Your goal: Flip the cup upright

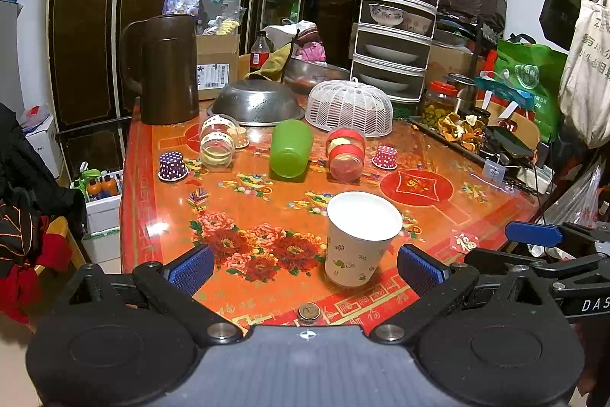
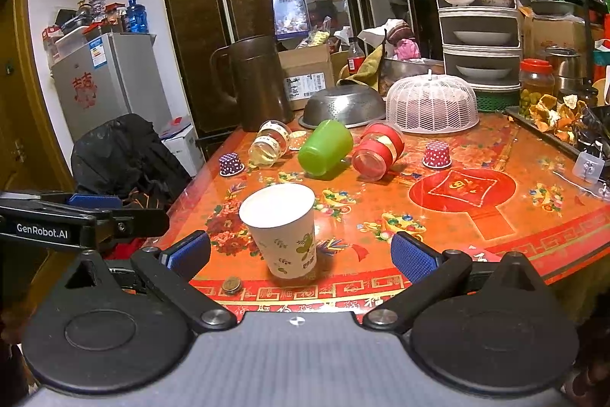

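A white paper cup with a green leaf print [image 1: 356, 241] stands upright on the red flowered tablecloth [image 1: 236, 212], mouth up, near the front edge. It also shows in the right wrist view [image 2: 284, 229]. My left gripper [image 1: 305, 271] is open, its blue pads either side of the cup's base but apart from it. My right gripper [image 2: 301, 254] is open too, the cup between its pads and not touched. Each gripper shows at the edge of the other's view.
A green cup [image 1: 291, 147], a clear cup with a cream band [image 1: 218, 143] and a red-banded cup [image 1: 346, 153] lie on their sides mid-table. Two small dotted cups [image 1: 172, 166] stand inverted. A brown jug [image 1: 164, 67], steel colander [image 1: 257, 103] and white mesh cover [image 1: 349, 105] stand behind. A coin [image 1: 309, 312] lies at the front edge.
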### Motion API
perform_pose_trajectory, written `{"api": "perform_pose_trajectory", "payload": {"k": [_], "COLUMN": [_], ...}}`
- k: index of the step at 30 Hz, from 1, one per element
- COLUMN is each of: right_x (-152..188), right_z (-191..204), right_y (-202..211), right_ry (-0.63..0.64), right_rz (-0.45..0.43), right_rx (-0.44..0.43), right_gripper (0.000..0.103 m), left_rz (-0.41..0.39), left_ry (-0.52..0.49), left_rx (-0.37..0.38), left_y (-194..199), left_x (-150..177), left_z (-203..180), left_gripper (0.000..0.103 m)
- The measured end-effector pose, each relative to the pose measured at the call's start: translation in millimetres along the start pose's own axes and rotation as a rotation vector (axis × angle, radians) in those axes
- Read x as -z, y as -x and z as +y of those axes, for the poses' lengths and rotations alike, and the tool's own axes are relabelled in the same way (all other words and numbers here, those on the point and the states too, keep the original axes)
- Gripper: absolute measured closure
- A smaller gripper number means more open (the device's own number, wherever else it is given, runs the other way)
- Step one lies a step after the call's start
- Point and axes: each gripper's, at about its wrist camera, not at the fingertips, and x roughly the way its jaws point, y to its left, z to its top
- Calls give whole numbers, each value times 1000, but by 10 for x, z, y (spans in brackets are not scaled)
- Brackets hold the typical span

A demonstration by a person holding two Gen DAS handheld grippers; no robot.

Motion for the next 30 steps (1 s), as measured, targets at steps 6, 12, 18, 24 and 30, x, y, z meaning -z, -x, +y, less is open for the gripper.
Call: {"api": "perform_pose_trajectory", "payload": {"k": [6,12,18,24,30], "right_x": [-2,-1,-6,-1,13], "right_z": [1,0,2,17,-1], "right_y": [15,17,17,6,33], "right_ry": [2,2,2,3,-5], "right_rz": [-3,-2,-1,2,-6], "right_rx": [-1,0,-1,-3,-11], "right_gripper": [1,1,1,1,1], "left_rz": [1,1,3,6,15], "left_ry": [0,1,1,1,-10], "left_rx": [0,1,2,2,1], "left_y": [-3,-5,-7,-14,-41], "left_x": [2,4,8,28,56], "left_z": [1,1,2,0,-48], "left_gripper": [0,0,0,0,0]}}
